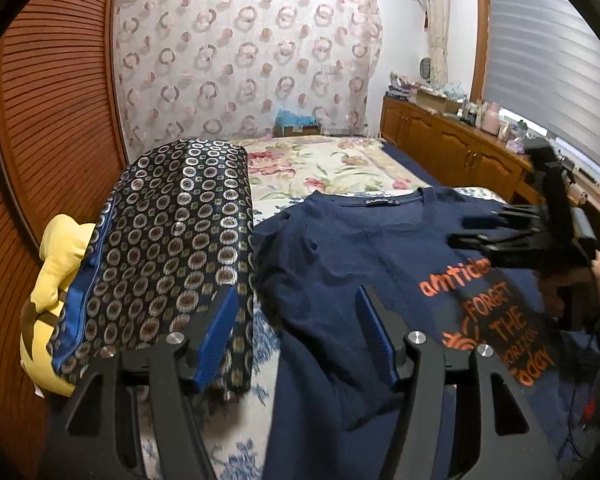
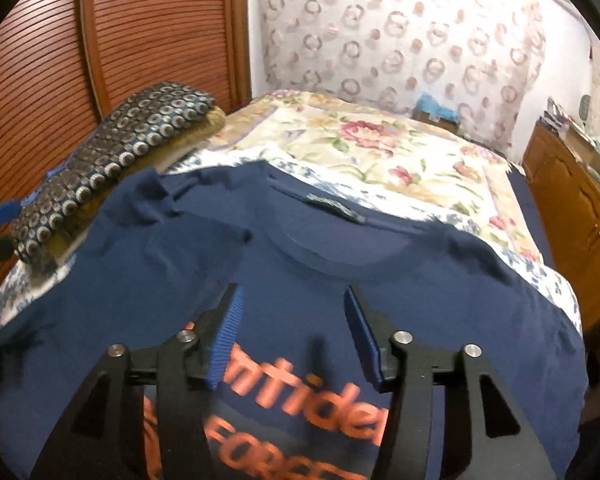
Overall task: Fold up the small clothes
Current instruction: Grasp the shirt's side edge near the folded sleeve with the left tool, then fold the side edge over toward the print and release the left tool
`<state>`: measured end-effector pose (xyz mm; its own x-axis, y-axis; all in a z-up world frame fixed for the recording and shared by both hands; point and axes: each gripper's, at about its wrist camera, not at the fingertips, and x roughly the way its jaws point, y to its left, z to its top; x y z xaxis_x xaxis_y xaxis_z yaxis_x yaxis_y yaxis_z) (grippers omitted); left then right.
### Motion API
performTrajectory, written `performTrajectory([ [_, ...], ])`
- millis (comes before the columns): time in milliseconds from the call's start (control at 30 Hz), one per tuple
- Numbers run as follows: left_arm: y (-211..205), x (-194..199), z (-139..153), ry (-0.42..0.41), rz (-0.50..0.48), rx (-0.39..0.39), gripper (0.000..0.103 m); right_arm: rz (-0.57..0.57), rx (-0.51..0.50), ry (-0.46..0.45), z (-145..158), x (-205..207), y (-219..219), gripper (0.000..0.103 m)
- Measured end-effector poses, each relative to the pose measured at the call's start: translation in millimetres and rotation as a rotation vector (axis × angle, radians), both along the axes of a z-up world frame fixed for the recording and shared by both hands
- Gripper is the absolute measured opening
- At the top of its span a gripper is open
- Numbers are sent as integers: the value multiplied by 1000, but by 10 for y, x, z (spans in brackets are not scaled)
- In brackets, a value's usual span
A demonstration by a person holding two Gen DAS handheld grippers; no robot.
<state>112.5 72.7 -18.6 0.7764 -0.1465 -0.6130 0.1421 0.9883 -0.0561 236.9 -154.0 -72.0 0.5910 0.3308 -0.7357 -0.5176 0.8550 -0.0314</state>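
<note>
A navy T-shirt (image 1: pixel 340 248) with orange lettering lies spread front-up on the bed, collar toward the far end; it also fills the right wrist view (image 2: pixel 440 280). My left gripper (image 1: pixel 296 340) is open and empty, hovering over the shirt's left edge next to the pillow. My right gripper (image 2: pixel 292 336) is open and empty above the chest print, below the collar (image 2: pixel 332 204). The right gripper also shows in the left wrist view (image 1: pixel 488 232), over the shirt's right side.
A dark circle-patterned pillow (image 1: pixel 180 240) with a yellow cushion (image 1: pixel 56 280) lies left of the shirt. A floral bedspread (image 2: pixel 380 148) covers the bed beyond. A slatted wooden door (image 2: pixel 100 40) is at left, a wooden cabinet (image 1: pixel 452 148) at right.
</note>
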Motion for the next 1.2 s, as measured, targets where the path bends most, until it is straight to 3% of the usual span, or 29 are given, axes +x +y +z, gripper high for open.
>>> performTrajectory([
  [233, -29, 329, 29, 17, -14, 2, 60, -10, -35, 53, -139, -34, -472, 54],
  [400, -135, 574, 38, 40, -42, 31, 49, -46, -41, 75, -242, -32, -737, 54],
  [533, -217, 807, -27, 84, -56, 56, 38, -47, -20, 64, -268, -45, -805, 54],
  [700, -294, 1073, -135, 143, -32, 123, 37, -48, -25, 62, -268, -59, -796, 55],
  [933, -330, 1368, -270, 220, -27, 141, 37, -47, -26, 61, -270, -59, -800, 56],
  [967, -346, 1380, -295, 233, -25, 151, 34, -47, -26, 61, -270, -67, -795, 56],
  [1033, -340, 1394, -320, 250, -28, 150, 17, -47, -27, 60, -271, -59, -801, 56],
  [1067, -331, 1402, -313, 252, -29, 149, 2, -47, -27, 60, -271, -67, -798, 56],
  [1200, -290, 1337, -155, 196, -25, 166, 0, -48, -27, 60, -270, -58, -802, 56],
])
